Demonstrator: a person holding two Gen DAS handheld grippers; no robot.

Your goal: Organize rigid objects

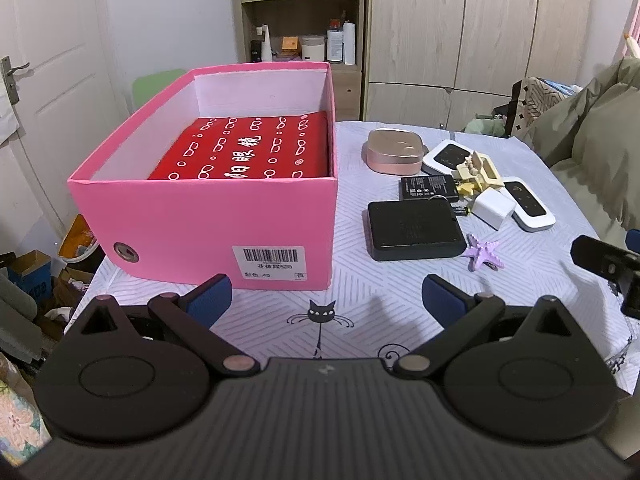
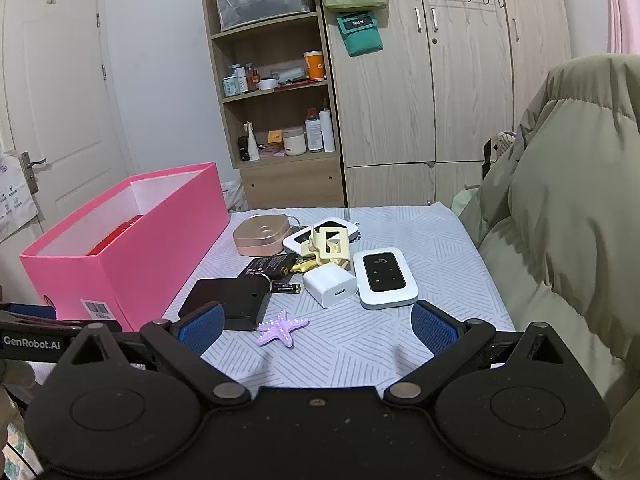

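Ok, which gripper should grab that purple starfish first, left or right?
Probably the right gripper: it is open, with the purple starfish lying just ahead between its fingers. The left gripper faces the pink box.

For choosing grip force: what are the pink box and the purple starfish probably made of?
Pink box: likely matte cardboard, judging by its thin straight walls, white inside and barcode sticker. Purple starfish: probably moulded plastic or rubber, with an evenly coloured, bumpy surface; its hardness is unclear.
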